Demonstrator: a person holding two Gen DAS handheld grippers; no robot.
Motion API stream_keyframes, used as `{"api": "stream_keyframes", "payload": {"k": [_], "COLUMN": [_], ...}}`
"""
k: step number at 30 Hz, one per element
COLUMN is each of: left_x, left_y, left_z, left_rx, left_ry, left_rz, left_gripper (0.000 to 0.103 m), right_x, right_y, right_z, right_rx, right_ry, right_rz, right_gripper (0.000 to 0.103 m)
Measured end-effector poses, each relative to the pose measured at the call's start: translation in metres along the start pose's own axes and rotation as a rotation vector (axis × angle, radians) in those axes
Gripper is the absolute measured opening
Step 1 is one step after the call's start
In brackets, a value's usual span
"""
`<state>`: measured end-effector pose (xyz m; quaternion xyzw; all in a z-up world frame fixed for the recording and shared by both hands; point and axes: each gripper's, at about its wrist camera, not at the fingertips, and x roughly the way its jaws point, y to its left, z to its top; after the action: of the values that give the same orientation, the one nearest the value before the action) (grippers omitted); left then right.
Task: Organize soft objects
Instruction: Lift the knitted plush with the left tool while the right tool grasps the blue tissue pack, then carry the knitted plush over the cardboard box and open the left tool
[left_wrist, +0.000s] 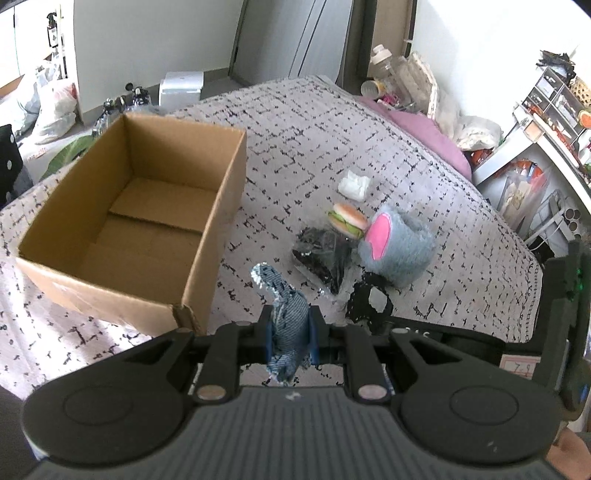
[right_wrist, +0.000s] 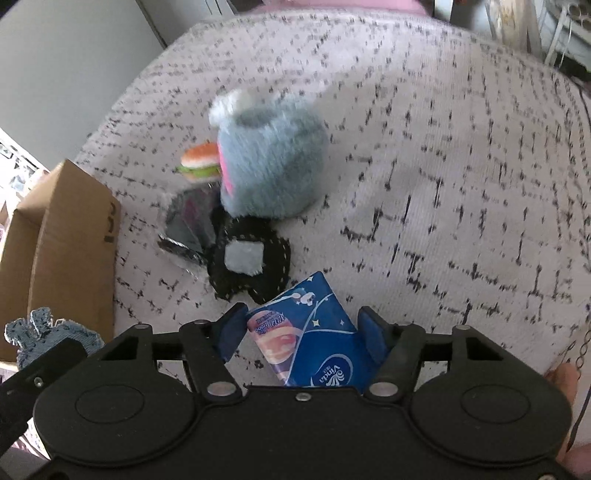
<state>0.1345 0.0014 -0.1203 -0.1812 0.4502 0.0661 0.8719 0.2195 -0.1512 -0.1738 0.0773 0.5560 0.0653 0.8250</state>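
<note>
Bedroom clutter lines the walls; the work surface is a bed under a pale quilted cover with black dash marks (left_wrist: 332, 122). Largest item on it is an open brown cardboard box (left_wrist: 147, 206), standing empty, its floor flaps bare.

Beside the box, well clear of its wall, lies a cluster of soft goods: a fluffy blue-grey plush with a pink patch (left_wrist: 397, 245), a crinkled black plastic packet (left_wrist: 321, 256) touching it, a black felt piece with a pale square patch (right_wrist: 245, 264), a small toy hamburger (left_wrist: 347, 219) resting at the plush's edge, and a crumpled white tissue wad (left_wrist: 354, 186) lying apart, farther up the bed.

Left gripper (left_wrist: 290, 334): jaws drawn together, clamped on a frayed blue denim scrap (left_wrist: 288, 314), held off the cover near the box's near corner.

Right gripper (right_wrist: 301, 332): a dark blue printed tissue pack (right_wrist: 317, 339) sits tilted between the jaws. The right pad meets its edge; a gap shows on the left side, so firm clamping cannot be confirmed.

Assessment: pick-up stage, nothing yet boxed. Next move calls for carrying the denim over the box rim and releasing it, and for securing the tissue pack before lifting.
</note>
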Motion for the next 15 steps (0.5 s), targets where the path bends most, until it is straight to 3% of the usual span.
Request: {"api": "stream_keyframes", "payload": {"k": [7, 15], "left_x": [-0.017, -0.034], "left_y": [0.005, 0.012], "left_z": [0.005, 0.016], "left_rx": [0.009, 0.008], "left_ry": [-0.031, -0.074], "left_rz": [0.005, 0.021], "left_gripper": [0.017, 0.017], "right_x": [-0.029, -0.053], "right_y": [0.005, 0.019], "right_z": [0.004, 0.005], "right_rx": [-0.033, -0.108], "right_ry": [-0.12, -0.234], "right_rz": [0.044, 0.162], "right_gripper": [0.063, 0.063]}}
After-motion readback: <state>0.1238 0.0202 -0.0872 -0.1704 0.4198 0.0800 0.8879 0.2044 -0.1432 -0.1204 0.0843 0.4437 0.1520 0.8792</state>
